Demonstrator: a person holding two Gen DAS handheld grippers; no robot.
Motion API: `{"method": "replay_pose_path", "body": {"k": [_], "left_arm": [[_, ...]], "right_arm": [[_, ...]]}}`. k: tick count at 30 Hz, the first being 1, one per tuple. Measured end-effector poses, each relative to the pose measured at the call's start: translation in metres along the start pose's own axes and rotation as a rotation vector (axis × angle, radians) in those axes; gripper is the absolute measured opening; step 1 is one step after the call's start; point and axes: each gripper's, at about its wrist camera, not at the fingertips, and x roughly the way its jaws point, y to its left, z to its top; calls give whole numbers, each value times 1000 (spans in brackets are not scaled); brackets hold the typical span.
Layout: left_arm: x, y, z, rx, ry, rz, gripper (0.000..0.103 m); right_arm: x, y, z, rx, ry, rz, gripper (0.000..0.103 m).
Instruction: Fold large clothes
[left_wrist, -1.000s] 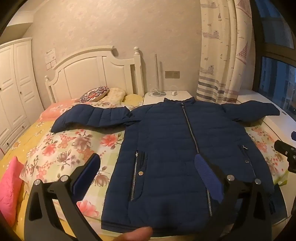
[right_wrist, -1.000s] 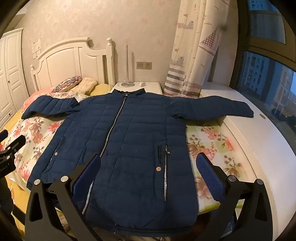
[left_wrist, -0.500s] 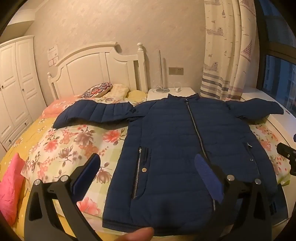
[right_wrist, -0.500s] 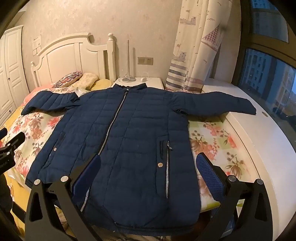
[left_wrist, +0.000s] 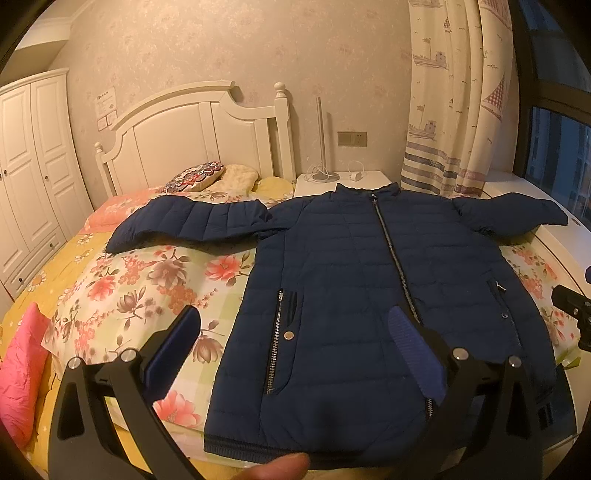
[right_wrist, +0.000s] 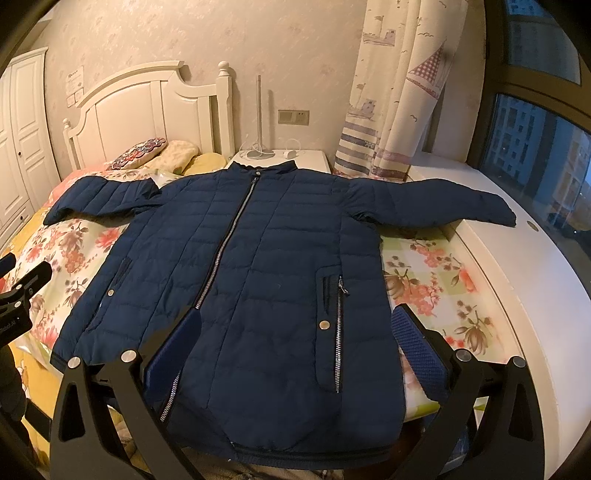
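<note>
A navy quilted jacket (left_wrist: 354, 280) lies flat on the bed, front up, zipped, both sleeves spread out sideways. It also shows in the right wrist view (right_wrist: 258, 266). My left gripper (left_wrist: 295, 328) is open and empty, held above the jacket's lower left part near the hem. My right gripper (right_wrist: 295, 328) is open and empty, held above the jacket's lower right part. The left sleeve (left_wrist: 192, 225) rests on the floral sheet; the right sleeve (right_wrist: 436, 208) reaches onto the white ledge.
The bed has a floral sheet (left_wrist: 147, 280), pillows (left_wrist: 195, 175) and a white headboard (left_wrist: 192, 136). A white nightstand (left_wrist: 343, 181) with a lamp stands behind. A white window ledge (right_wrist: 517, 266), curtain (right_wrist: 391, 92) and wardrobe (left_wrist: 29, 177) surround it. A pink cushion (left_wrist: 18, 369) lies left.
Both grippers have risen and tilted slightly, so the jacket sits a little lower and farther in both views. The jaws stayed open. The jacket has not moved.
</note>
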Motion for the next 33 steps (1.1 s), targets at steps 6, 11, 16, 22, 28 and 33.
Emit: {"method": "replay_pose_path", "body": {"k": [6, 11, 16, 22, 28, 33], "left_arm": [[0, 0, 0, 1, 1, 1, 101], [0, 0, 0, 2, 1, 1, 101], [0, -1, 1, 3, 2, 1, 101], [0, -1, 1, 4, 3, 1, 101], [0, -1, 1, 3, 3, 2, 101], [0, -2, 1, 3, 3, 3, 101]], "right_arm": [[0, 0, 0, -1, 2, 0, 99], [0, 1, -1, -3, 2, 1, 99], [0, 2, 0, -3, 3, 1, 99], [0, 2, 0, -2, 2, 0, 99], [1, 2, 0, -3, 5, 1, 99], [1, 2, 0, -2, 3, 0, 99]]}}
